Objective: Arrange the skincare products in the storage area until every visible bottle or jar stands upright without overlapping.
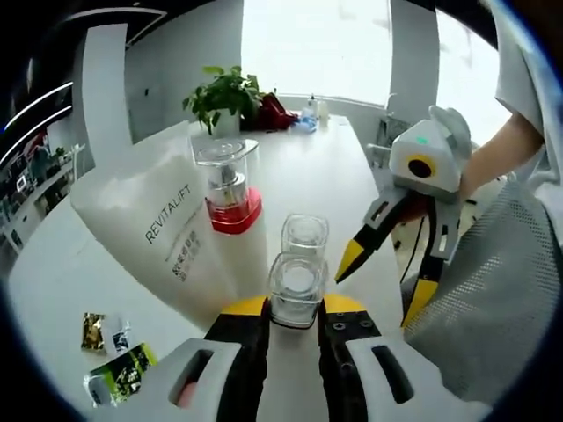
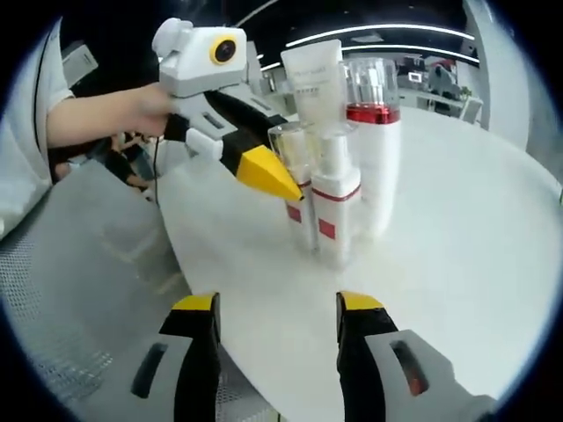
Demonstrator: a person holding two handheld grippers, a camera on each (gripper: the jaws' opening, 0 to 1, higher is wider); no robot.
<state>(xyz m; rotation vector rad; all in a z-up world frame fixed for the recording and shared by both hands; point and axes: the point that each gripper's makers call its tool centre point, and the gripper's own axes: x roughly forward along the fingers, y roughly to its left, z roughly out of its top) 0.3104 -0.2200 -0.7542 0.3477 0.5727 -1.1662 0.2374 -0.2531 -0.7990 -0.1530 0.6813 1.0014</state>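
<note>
My left gripper (image 1: 297,306) is shut on the clear cap of a small white bottle (image 1: 297,281) standing on the white table (image 1: 352,176). A second clear-capped bottle (image 1: 304,234) stands right behind it. Beside them rise a white REVITALIFT tube (image 1: 167,229) and a taller bottle (image 1: 230,192) with a red band and clear cap. The right gripper view shows the same tight cluster: two red-banded bottles (image 2: 337,211), the tube (image 2: 313,79) and the tall bottle (image 2: 374,114), with the left gripper (image 2: 280,176) at the left bottle. My right gripper (image 2: 275,306) is open, holds nothing, and hovers short of the cluster (image 1: 387,280).
A potted plant (image 1: 224,92) and small items (image 1: 308,110) stand at the table's far end. Loose sachets (image 1: 114,352) lie near the left jaw. A grey mesh chair (image 1: 493,290) and a person's arm (image 1: 501,145) are beside the table edge (image 2: 189,255).
</note>
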